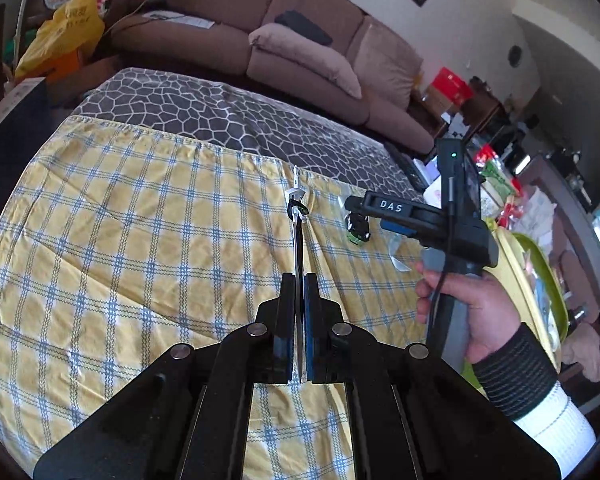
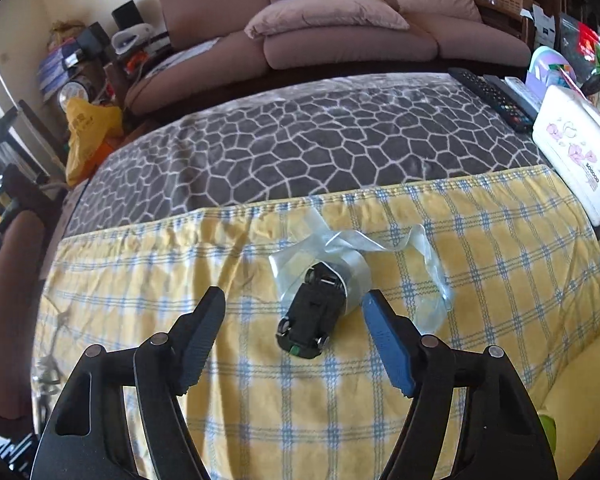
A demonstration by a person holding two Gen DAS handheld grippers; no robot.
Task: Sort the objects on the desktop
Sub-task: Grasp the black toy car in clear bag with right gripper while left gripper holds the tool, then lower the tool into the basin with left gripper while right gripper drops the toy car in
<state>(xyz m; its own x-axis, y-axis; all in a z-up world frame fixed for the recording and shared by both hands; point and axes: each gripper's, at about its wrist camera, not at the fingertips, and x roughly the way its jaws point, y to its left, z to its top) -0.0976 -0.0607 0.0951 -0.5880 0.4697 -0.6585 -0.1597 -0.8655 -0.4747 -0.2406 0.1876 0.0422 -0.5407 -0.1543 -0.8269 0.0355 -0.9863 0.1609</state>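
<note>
My left gripper (image 1: 299,280) is shut on a thin black and white pen-like tool (image 1: 297,220) that sticks out forward above the yellow checked cloth (image 1: 140,220). My right gripper (image 2: 294,300) is open above a small black toy car (image 2: 310,322) that lies upside down, wheels up, half on a clear plastic bag (image 2: 352,256). The car sits between the two fingers' line, a little ahead. In the left wrist view the right gripper (image 1: 350,203) hovers over the same car (image 1: 358,232).
A grey pebble-pattern blanket (image 2: 320,140) lies beyond the cloth, then a brown sofa (image 2: 340,28). Remote controls (image 2: 496,96) and a white floral pouch (image 2: 580,152) lie at the right. A yellow-green tray (image 1: 540,280) stands at the right edge.
</note>
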